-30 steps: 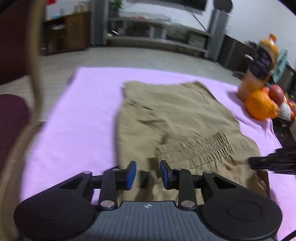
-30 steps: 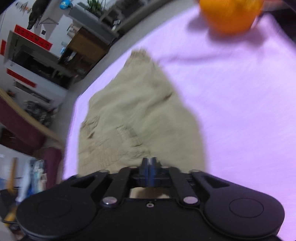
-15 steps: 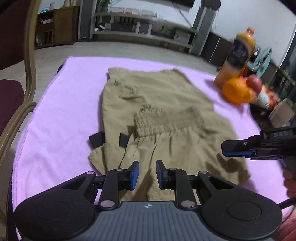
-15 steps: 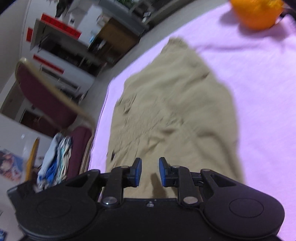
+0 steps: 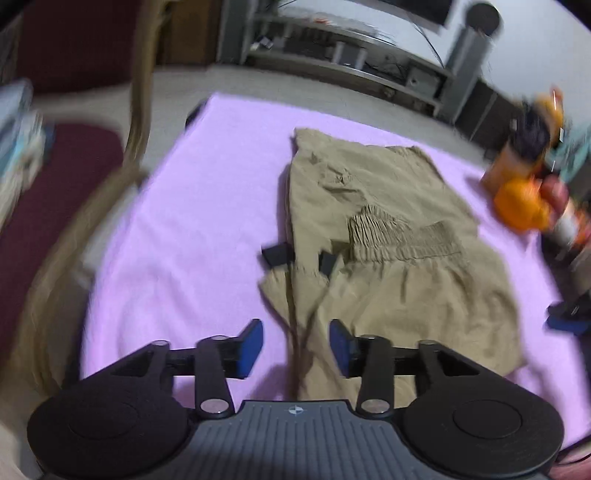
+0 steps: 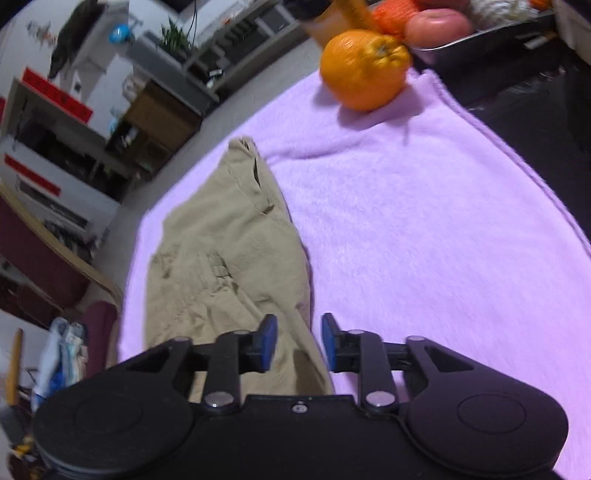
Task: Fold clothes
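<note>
Pink fuzzy blanket [image 5: 192,229] covers the worktop, and the tan shorts [image 5: 388,229] lie flat in the middle of it, folded over so the stretchy waistband [image 5: 402,240] sits on top. In the left wrist view the left gripper [image 5: 295,341] hangs over the near edge of the shorts; its blue fingers [image 5: 253,341] have just been opening, they stand partly apart, and they hold nothing, though the cloth edge shows in the gap below them. Two small black tabs [image 5: 277,254] stick out at the left side of the shorts. An orange [image 5: 521,205] and a juice bottle [image 5: 528,147] sit at the far right, blurry. A chair [image 5: 62,192] with a dark red seat stands off to the left. A bit of the right gripper [image 5: 567,317] peeks in at the right edge. In the right wrist view the right gripper [image 6: 295,341] is above the right edge of the shorts [image 6: 221,258]; its fingers [image 6: 267,341] have also just been opening, stand partly apart and grip nothing. The orange [image 6: 364,68] rests on the blanket [image 6: 424,221] far ahead, well apart from the shorts, next to a metal tray [image 6: 480,40] with an apple [image 6: 439,22]
</note>
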### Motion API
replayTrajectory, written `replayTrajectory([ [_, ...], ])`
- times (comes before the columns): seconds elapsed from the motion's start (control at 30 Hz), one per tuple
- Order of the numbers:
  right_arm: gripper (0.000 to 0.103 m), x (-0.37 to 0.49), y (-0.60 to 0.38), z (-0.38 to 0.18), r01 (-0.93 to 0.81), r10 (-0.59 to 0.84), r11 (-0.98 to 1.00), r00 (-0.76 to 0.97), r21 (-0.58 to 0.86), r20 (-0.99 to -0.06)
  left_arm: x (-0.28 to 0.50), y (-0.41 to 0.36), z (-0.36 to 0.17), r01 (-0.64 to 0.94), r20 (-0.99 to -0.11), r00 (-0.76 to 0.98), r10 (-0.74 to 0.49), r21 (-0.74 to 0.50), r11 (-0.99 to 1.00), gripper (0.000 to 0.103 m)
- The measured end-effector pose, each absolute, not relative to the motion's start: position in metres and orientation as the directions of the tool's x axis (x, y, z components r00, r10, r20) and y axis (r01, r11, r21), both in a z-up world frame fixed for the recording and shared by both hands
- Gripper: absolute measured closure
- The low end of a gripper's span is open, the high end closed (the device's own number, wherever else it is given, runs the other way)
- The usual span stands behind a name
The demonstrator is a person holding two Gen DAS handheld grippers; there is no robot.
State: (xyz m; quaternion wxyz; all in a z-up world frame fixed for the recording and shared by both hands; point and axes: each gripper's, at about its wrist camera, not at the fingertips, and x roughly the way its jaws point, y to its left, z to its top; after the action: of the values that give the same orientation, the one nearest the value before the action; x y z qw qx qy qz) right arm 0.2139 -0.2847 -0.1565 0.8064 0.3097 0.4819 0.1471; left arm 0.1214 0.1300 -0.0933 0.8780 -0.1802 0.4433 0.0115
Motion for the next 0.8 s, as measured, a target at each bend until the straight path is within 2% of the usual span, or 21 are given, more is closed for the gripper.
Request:
replayTrajectory([
  [0.07, 0.058, 0.211, -0.292, -0.162, 0.098, 0.567, 0.721, 0.485, 0.686, -0.665, 0.118, 0.135, -0.103, -0.206, -0.787, 0.577, -0.219, -0.399, 0.893, 0.047],
  [0.13, 0.054, 0.217, -0.292, -0.176, 0.149, 0.601, 0.680, 0.449, 0.718, -0.662, 0.118, 0.134, -0.113, -0.233, -0.801, 0.544, -0.251, -0.431, 0.872, 0.046],
  [0.4, 0.053, 0.221, -0.270, -0.209, 0.190, 0.632, 0.684, 0.327, 0.704, -0.702, 0.123, 0.130, -0.129, -0.250, -0.821, 0.508, -0.261, -0.431, 0.867, 0.035],
  [0.47, 0.053, 0.222, -0.267, -0.210, 0.189, 0.643, 0.676, 0.320, 0.712, -0.696, 0.126, 0.128, -0.129, -0.247, -0.814, 0.516, -0.267, -0.440, 0.863, 0.036],
  [0.63, 0.053, 0.225, -0.270, -0.218, 0.233, 0.689, 0.604, 0.327, 0.762, -0.647, 0.132, 0.131, -0.134, -0.254, -0.761, 0.542, -0.356, -0.552, 0.794, 0.038],
  [0.8, 0.057, 0.228, -0.271, -0.218, 0.228, 0.688, 0.560, 0.409, 0.797, -0.600, 0.131, 0.130, -0.134, -0.278, -0.748, 0.568, -0.344, -0.567, 0.775, 0.040],
])
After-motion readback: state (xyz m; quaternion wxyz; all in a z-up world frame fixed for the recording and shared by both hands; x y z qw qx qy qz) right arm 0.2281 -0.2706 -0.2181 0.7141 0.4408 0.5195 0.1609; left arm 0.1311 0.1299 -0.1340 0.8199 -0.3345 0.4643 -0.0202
